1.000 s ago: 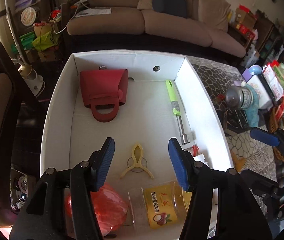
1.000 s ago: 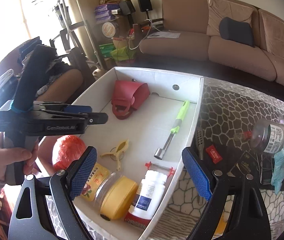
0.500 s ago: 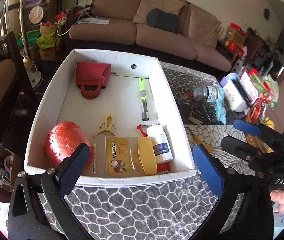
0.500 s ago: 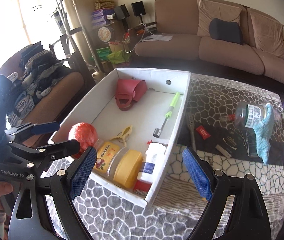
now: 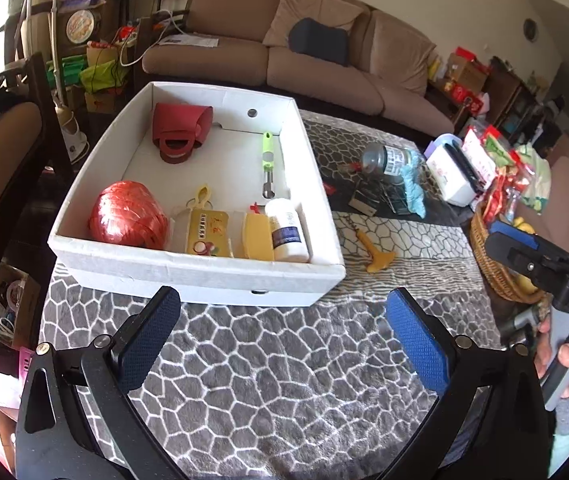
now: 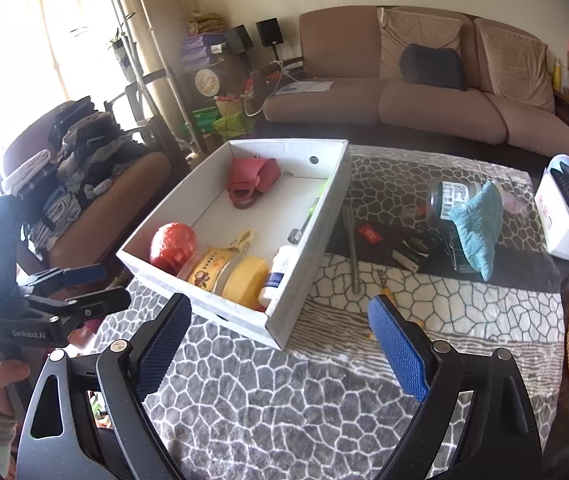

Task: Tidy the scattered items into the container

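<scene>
Both grippers have pulled back from the white box (image 5: 188, 268) since a second ago, when the left one hung right over its inside; now the box sits ahead of the jaws on the patterned desk (image 5: 284, 360), and the left jaws went from half-spread to fully spread; left gripper (image 5: 282, 338) has its jaws wide with nothing between them, just blanket; right gripper (image 6: 280, 346) same deal, jaws wide and empty.

Going left to right inside the box, ahead of the left jaws: red ribbon ball (image 5: 126, 216), red mini bag (image 5: 180, 130) further back, yellow clip (image 5: 200, 200), jar with yellow lid (image 5: 226, 234), green-handled corer (image 5: 269, 164), white bottle (image 5: 286, 230) in the near right corner; so most of the stuff is already in.

Out on the desk, ahead and right of the left jaws: yellow-handled tool (image 5: 376, 256) just beside the box, then a glass jar (image 5: 388, 158) with a teal cloth (image 5: 412, 192), well apart from the box.
</scene>
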A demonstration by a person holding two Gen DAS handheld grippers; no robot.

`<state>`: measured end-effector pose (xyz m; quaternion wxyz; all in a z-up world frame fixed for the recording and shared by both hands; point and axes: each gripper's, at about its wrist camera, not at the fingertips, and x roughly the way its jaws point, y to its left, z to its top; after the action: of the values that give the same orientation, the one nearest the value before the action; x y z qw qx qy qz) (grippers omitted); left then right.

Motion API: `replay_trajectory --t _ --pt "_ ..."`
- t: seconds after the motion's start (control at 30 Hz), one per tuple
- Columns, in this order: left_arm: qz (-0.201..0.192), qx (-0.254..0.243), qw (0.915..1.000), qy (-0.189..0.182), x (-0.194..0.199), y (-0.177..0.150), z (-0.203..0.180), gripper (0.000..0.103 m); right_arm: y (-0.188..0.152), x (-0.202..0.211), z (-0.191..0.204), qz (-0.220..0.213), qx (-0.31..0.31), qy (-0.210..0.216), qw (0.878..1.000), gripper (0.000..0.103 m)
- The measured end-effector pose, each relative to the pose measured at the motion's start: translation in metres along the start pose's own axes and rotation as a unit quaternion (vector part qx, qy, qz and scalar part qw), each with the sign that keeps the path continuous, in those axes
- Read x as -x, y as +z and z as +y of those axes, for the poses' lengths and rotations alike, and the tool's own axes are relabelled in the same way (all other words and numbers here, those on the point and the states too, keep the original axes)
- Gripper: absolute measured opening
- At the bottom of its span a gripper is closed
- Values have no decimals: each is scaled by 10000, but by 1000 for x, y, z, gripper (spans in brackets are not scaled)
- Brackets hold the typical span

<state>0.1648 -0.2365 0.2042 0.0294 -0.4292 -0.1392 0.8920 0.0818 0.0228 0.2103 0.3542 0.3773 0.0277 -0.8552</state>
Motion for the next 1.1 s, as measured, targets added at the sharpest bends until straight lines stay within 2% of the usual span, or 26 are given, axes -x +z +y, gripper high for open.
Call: replay_trajectory --t 0.17,0.33,0.47,0.63,0.73,0.87,0.97,1.1 --pt "181 -237 9987 -415 -24 -21 -45 103 -22 14 -43 -9 -349 -243 9991 94" --pt "278 -606 9956 -657 -59 -37 -92 103 -45 10 -85 75 -648 -465 9968 94" --pt "371 -886 9928 -709 -93 -46 -123 103 -58 2 -118 87 -1014 -524 9934 94" --pt "544 -1358 9877 -546 -137 -52 -154 103 -64 -12 -153 91 -1405 -541 9886 94" --pt "641 -1583 9849 -266 -165 -50 -165 103 -64 -22 -171 132 -1601 -549 9855 94" --pt "824 -1467 9854 -244 -200 -41 -164 103 -66 -35 -187 205 -1770 -533 9825 93" --pt "812 -1339 9875 -193 -218 -34 -161 102 -67 -44 -193 291 -1744 -540 9828 92" --pt "609 -1106 9920 -52 -233 -37 -152 102 -68 -55 -202 283 -1394 -993 9848 92"
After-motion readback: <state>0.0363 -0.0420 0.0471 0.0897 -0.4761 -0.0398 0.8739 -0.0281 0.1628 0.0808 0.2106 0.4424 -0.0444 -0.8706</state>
